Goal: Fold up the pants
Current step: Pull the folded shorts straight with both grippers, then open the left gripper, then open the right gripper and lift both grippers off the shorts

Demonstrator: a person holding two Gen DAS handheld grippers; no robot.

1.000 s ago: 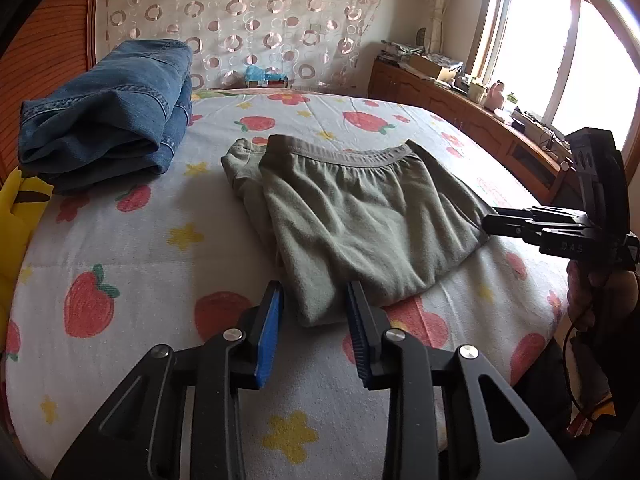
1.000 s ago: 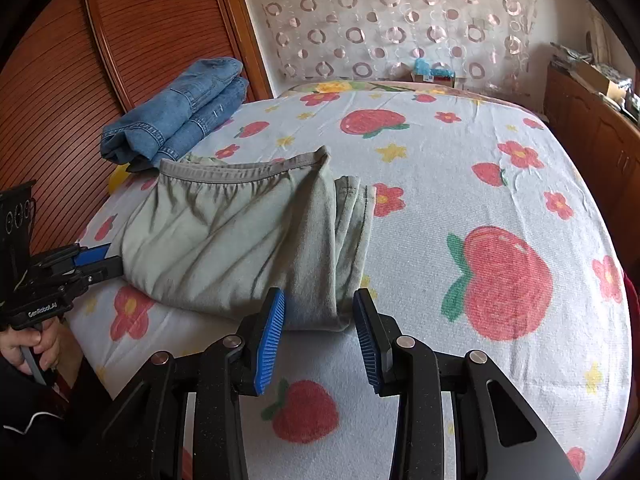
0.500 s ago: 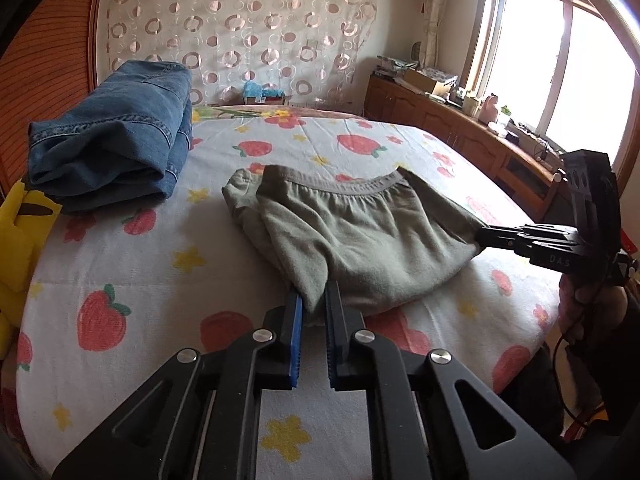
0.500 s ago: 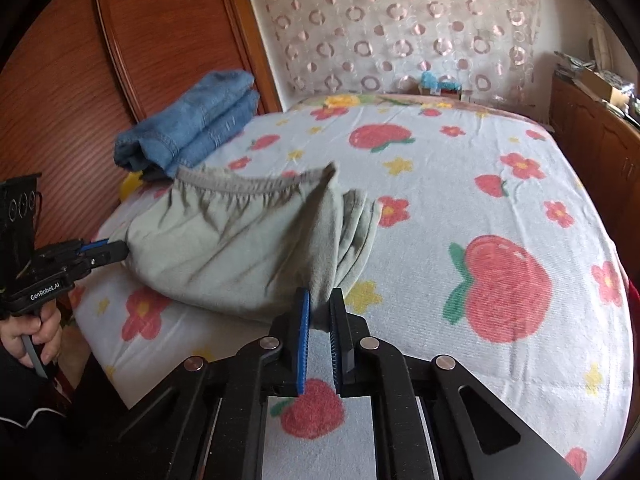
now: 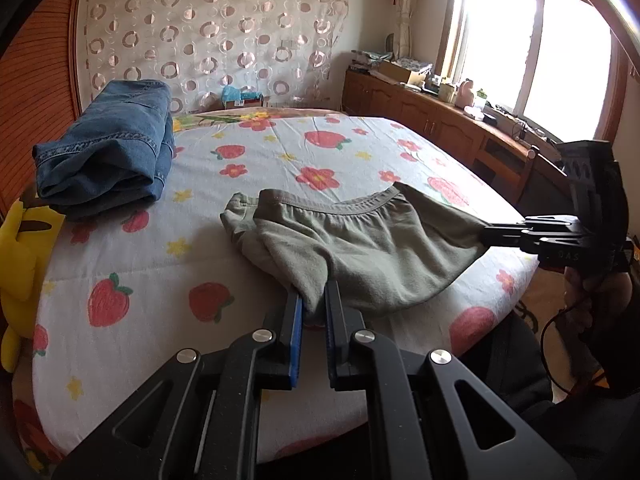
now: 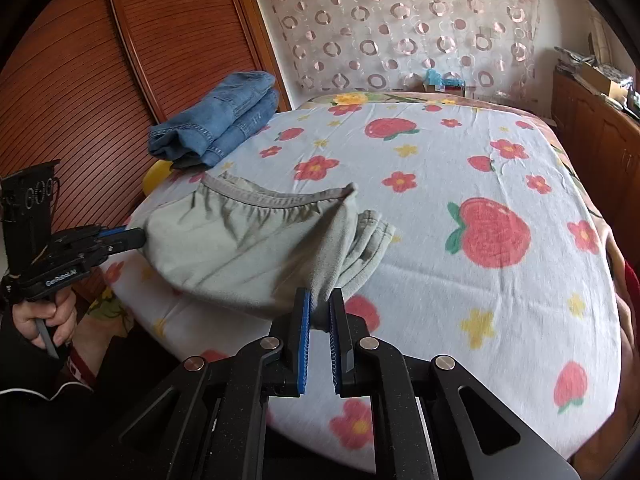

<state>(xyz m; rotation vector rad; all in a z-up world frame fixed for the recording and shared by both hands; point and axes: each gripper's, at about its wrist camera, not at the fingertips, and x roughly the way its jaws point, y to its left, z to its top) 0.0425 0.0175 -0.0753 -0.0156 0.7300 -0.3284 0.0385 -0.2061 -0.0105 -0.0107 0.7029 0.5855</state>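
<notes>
**Me:** Strawberry-and-flower sheet on the bed (image 5: 132,240), circle-patterned curtain behind it, wooden cabinets under the bright window.

**You:** And the pants?

**Me:** The grey-green pants (image 5: 360,248) are at the near edge of the bed, folded, waistband toward the curtain. A second ago they lay flat and both my tools stood open just short of them. Now the near edge is raised off the sheet at two corners, and the cloth sags between them.

**You:** So both tools have closed?

**Me:** Yes. My left hand-held gripper (image 5: 314,304) is pinched narrow on the near left corner of the fabric, cloth bunched between the blue pads. My right hand-held gripper (image 6: 320,312) is clamped the same way on the opposite corner; in the left view it (image 5: 486,234) shows at the right edge of the bed with the fabric pulled taut to its tip. My left hand (image 6: 44,320) grips its handle at the edge of the right view.

**You:** Anything else on the bed?

**Me:** Folded blue jeans (image 5: 108,148) at the far left side, well apart from the pants and unmoved. A yellow plush toy (image 5: 20,252) sits at the bed's left edge beside them.

**You:** Any containers?

**Me:** Only small boxes on the cabinets by the window (image 5: 404,72); too small to tell their contents.
</notes>
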